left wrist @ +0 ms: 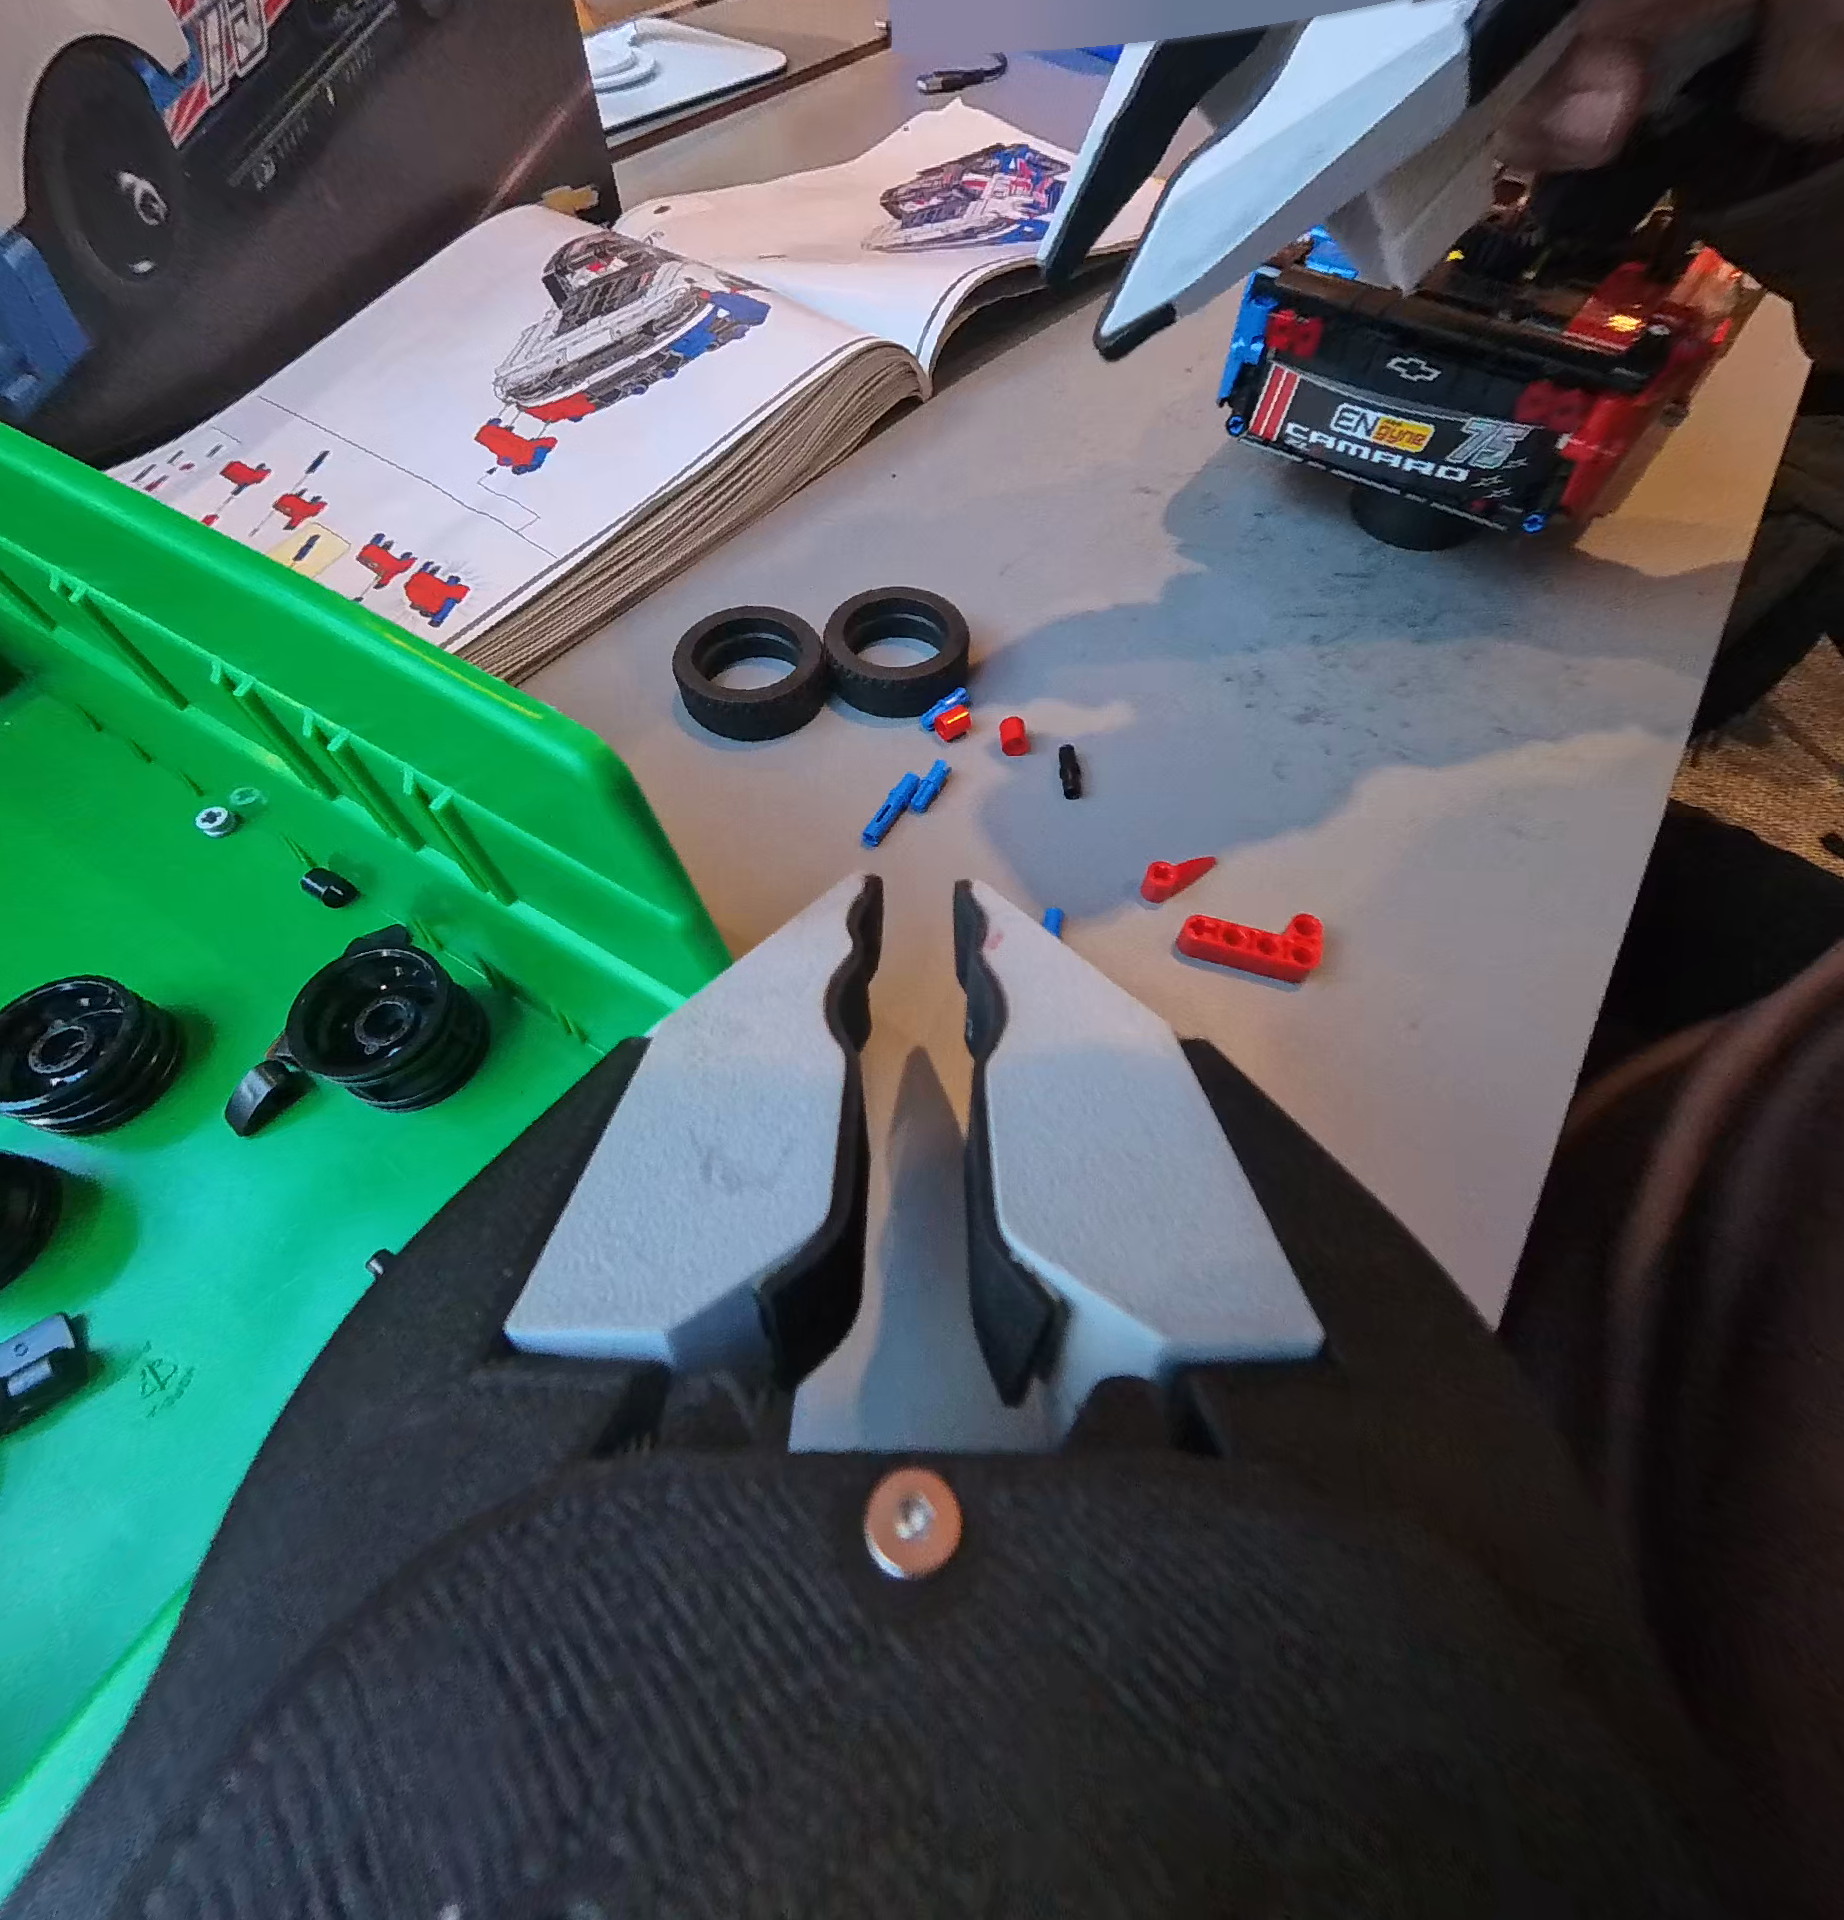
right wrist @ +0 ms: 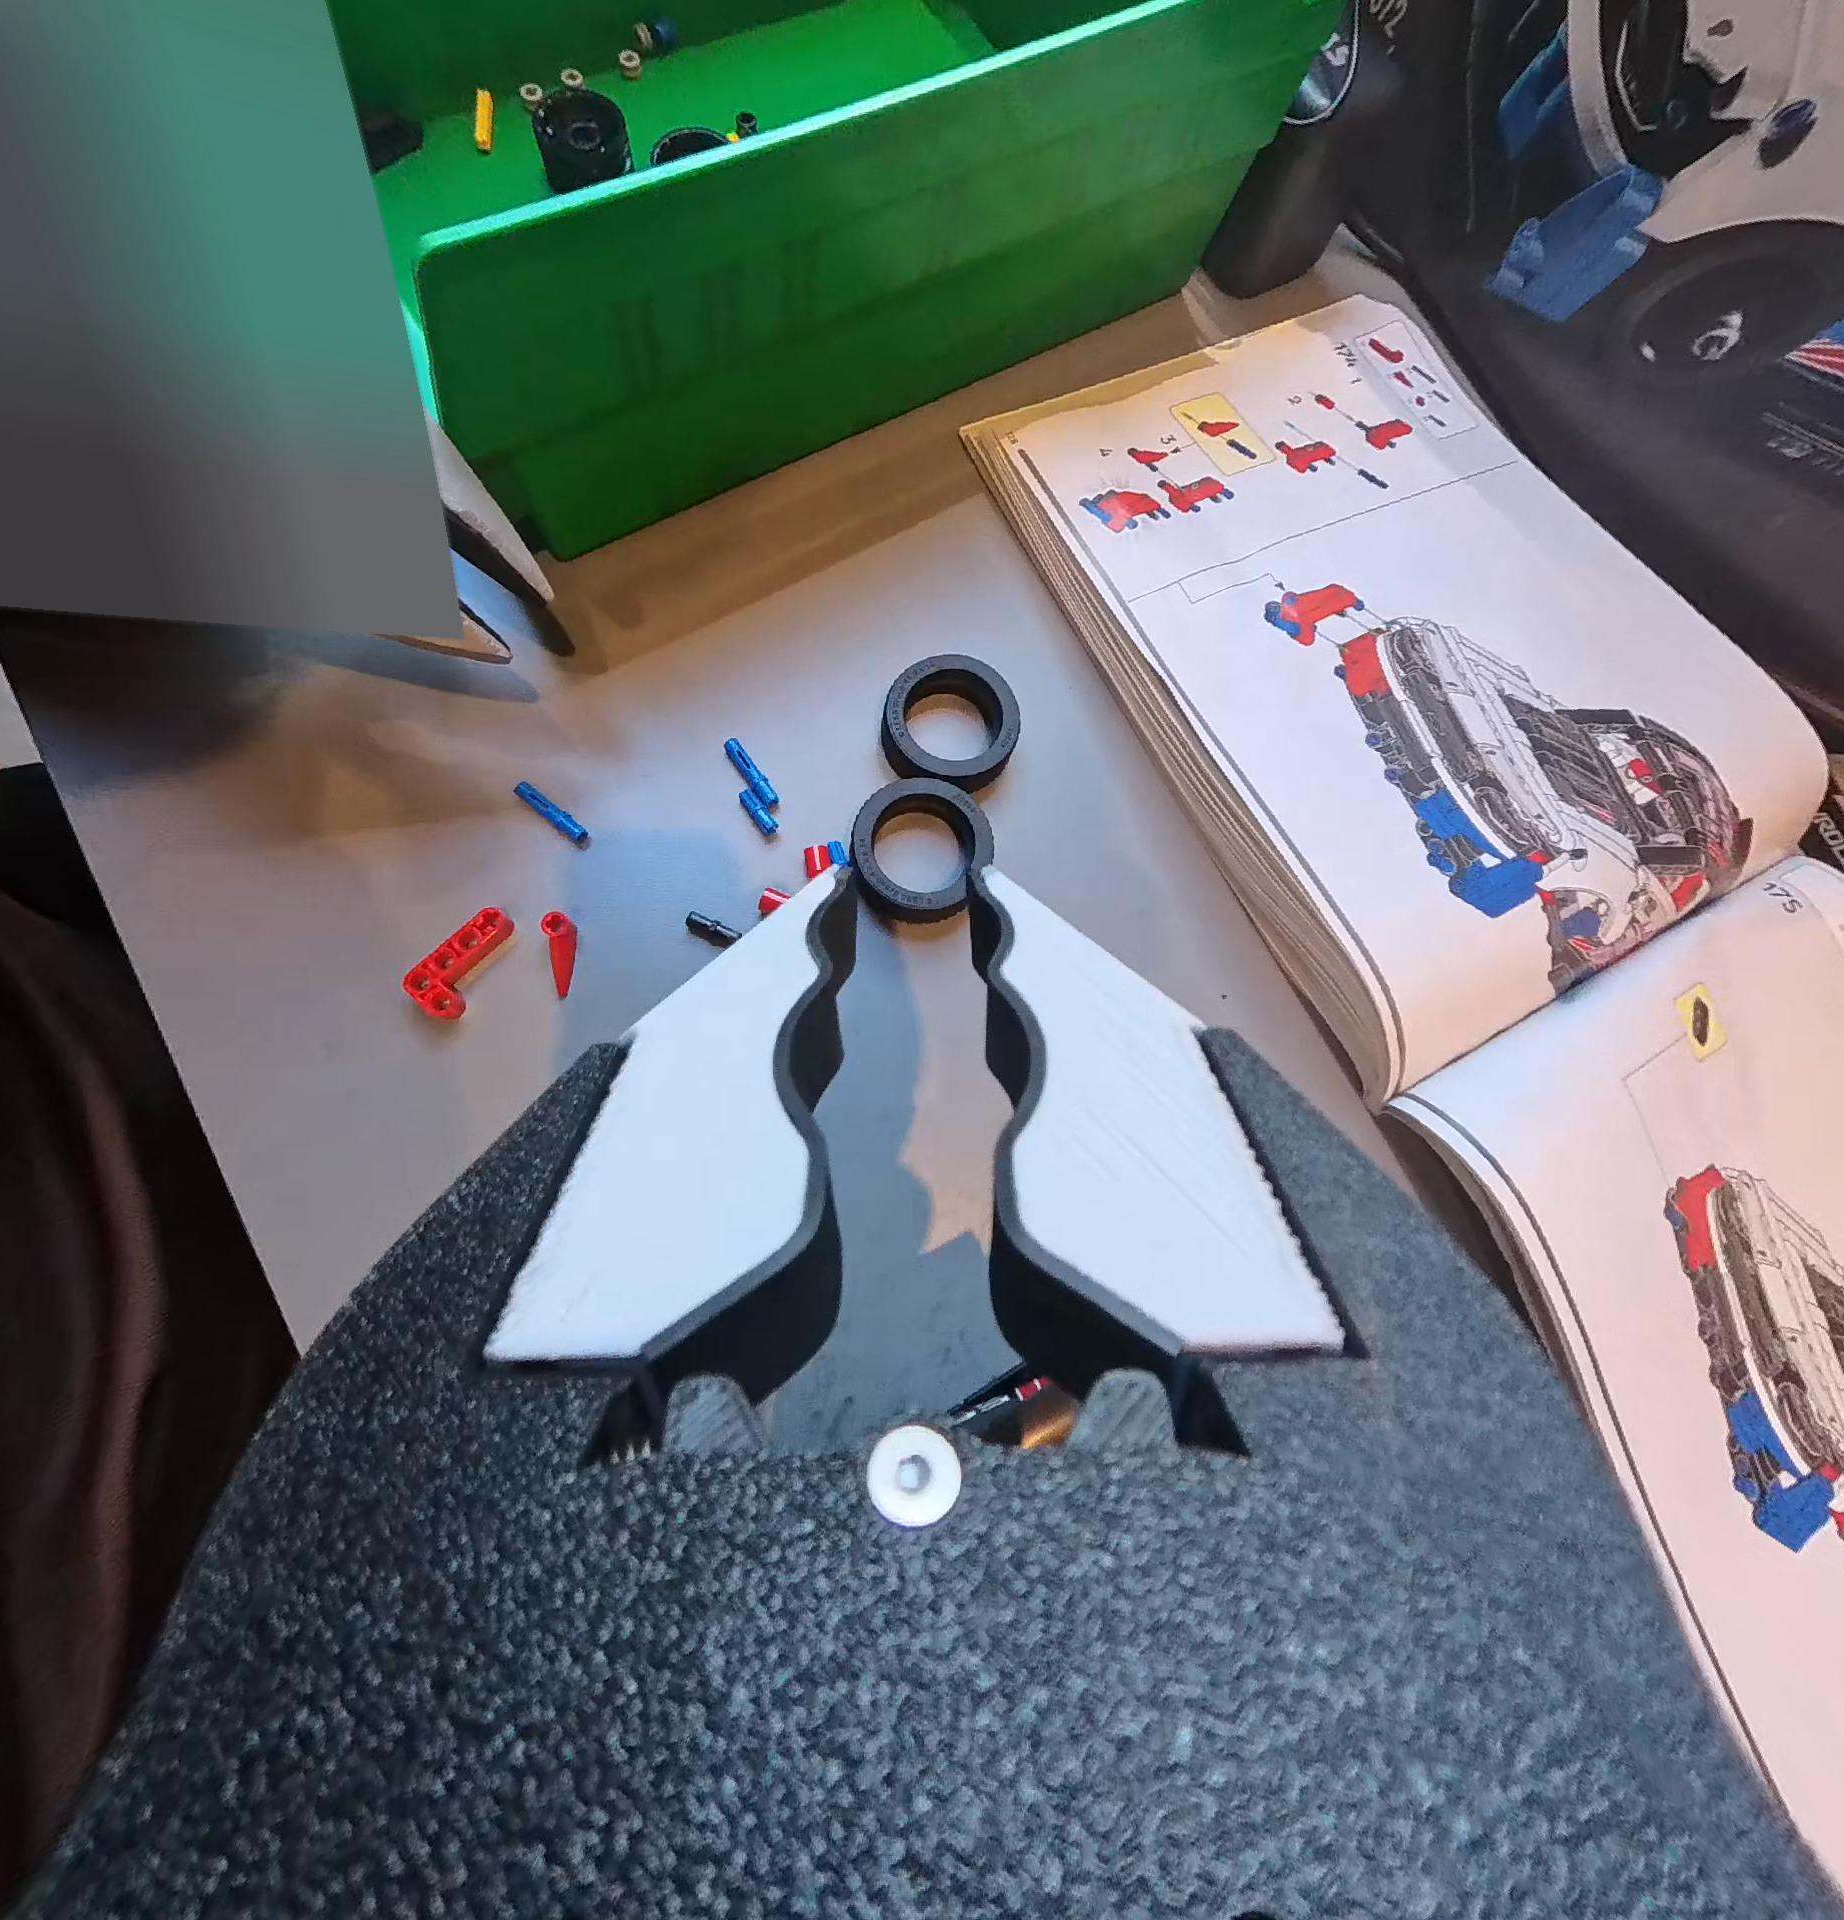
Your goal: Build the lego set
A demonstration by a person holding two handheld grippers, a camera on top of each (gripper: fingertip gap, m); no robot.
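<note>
Lego car [left wrist: 1458,395] shows only in the left wrist view, beyond the empty, slightly parted left gripper [left wrist: 916,902]. The right gripper [right wrist: 913,883] gapes, seemingly empty, just short of the nearer tyre [right wrist: 923,860].

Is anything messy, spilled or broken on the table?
Nothing looks broken. Small red, blue and black plastic pieces lie scattered loose on the grey table beside two black rubber tyres, not in the green plastic bin. That seems normal mid-build.

Matt ribbed black rubber tyres [left wrist: 820,662], glossy red plastic L-shaped beam [left wrist: 1253,943], smooth shiny green plastic bin [left wrist: 274,831], paper instruction booklet [left wrist: 627,384], scuffed matt grey tabletop [left wrist: 1313,675].
</note>
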